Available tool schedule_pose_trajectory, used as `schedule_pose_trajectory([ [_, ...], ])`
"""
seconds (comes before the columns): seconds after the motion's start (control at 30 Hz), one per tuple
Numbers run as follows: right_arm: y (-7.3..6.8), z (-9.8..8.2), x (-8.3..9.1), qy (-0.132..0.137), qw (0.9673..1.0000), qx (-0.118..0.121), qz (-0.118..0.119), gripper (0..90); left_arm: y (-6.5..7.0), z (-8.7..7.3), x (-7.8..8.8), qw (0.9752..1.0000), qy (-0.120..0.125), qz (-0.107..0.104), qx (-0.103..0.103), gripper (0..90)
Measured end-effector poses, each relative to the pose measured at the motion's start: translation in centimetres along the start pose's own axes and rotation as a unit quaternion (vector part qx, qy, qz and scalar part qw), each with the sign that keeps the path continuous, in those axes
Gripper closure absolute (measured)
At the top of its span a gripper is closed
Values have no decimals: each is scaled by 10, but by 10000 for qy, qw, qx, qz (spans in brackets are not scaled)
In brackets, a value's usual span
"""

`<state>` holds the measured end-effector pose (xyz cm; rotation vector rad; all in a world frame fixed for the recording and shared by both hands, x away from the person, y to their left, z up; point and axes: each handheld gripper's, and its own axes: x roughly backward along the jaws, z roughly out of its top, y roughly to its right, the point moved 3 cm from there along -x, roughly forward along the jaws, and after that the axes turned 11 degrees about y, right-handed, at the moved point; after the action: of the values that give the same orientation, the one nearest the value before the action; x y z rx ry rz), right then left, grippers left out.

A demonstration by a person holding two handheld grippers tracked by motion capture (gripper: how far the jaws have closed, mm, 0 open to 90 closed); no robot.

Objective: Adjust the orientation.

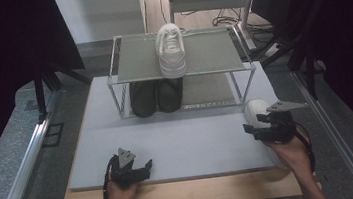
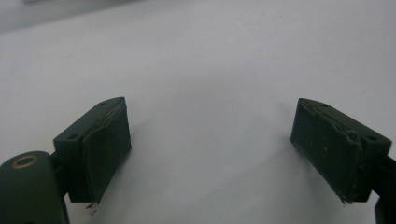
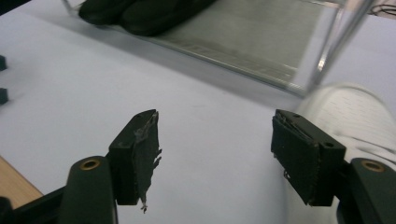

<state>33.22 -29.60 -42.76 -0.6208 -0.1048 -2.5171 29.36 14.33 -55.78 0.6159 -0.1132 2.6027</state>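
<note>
Resting at the near edge of the grey mat (image 1: 179,144), the left gripper (image 1: 142,170) lies low in the person's left hand (image 1: 120,196), jaws wide apart with bare mat between them. Its pads (image 2: 108,149) hold nothing. At the mat's right edge the right gripper (image 1: 254,125) sits beside a white shoe (image 1: 256,109); its jaws stand apart, nothing between the pads, and the shoe's toe (image 3: 355,116) lies just outside the right-hand jaw, close to it. Contact cannot be judged. Farther back stands a two-level wire rack (image 1: 117,81). A pair of black shoes (image 1: 156,96) occupies the lower level, left of centre. A second white shoe (image 1: 170,49) sits on the top shelf, toe toward the person.
</note>
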Motion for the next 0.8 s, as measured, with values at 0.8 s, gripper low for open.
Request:
schedule_pose_trajectory([
  [0.8, 70, -22, 57, -172, 9920, -173, -1239, 404, 0, 0, 0, 10000, -2, 7, -1, 118],
])
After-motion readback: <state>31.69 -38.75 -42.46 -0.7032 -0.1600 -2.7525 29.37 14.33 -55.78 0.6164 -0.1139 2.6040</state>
